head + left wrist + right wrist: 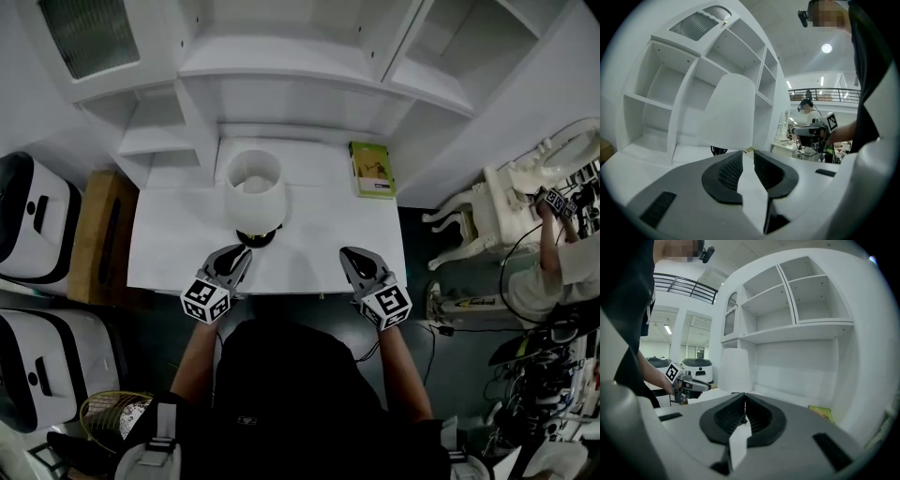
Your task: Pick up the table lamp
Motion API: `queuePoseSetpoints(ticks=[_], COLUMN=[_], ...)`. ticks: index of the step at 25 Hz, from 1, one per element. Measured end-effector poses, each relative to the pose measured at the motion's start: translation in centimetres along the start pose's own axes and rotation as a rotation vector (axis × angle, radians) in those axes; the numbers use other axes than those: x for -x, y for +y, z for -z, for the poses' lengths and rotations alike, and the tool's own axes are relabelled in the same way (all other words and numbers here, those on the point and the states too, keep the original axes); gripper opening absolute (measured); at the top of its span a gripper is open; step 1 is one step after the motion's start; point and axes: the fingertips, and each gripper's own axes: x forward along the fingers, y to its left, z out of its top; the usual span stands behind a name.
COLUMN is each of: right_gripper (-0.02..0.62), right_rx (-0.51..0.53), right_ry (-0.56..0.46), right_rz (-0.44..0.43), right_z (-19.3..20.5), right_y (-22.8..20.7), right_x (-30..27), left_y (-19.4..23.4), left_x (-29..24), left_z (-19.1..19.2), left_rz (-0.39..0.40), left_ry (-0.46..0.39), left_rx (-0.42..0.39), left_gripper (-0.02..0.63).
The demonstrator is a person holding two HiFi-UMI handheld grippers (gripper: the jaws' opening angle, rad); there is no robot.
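The table lamp has a white shade and a dark base. It stands upright on the white desk, near the front edge. My left gripper sits just in front of the base, its tips close to it, with the jaws a narrow gap apart and nothing between them. In the left gripper view the shade rises right above the jaw tips. My right gripper hovers over the desk's front edge, right of the lamp, shut and empty. From the right gripper view the lamp stands ahead, left of centre.
A white hutch with open shelves backs the desk. A green book lies at the back right. A wooden cabinet and white machines stand to the left. To the right are a white ornate chair and another person.
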Motion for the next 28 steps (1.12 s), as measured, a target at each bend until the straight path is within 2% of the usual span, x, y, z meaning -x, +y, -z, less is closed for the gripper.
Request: queuePoseSetpoints(ticks=[4, 11, 20, 28], right_gripper=[0.009, 0.009, 0.009, 0.009], right_rx=[0.000, -0.002, -0.010, 0.000], right_ry=[0.005, 0.028, 0.056, 0.062], right_rz=[0.015, 0.039, 0.054, 0.063], right_z=[0.1, 0.4, 0.9, 0.7], right_y=[0.0, -0.3, -0.7, -1.1], right_x=[-0.4, -1.0, -1.8, -2.2], left_y=[0.6, 1.8, 3.5, 4.3], left_x=[-0.4, -1.4, -2.4, -4.0], left_z=[0.6, 1.6, 2.9, 3.5], left_rz=[0.007, 0.010, 0.005, 0.034], left_ry=[0.012, 0.042, 0.052, 0.065], left_rx=[-0.007, -0.009, 0.007, 0.024], left_gripper=[0.095, 0.190, 0.258, 0.295])
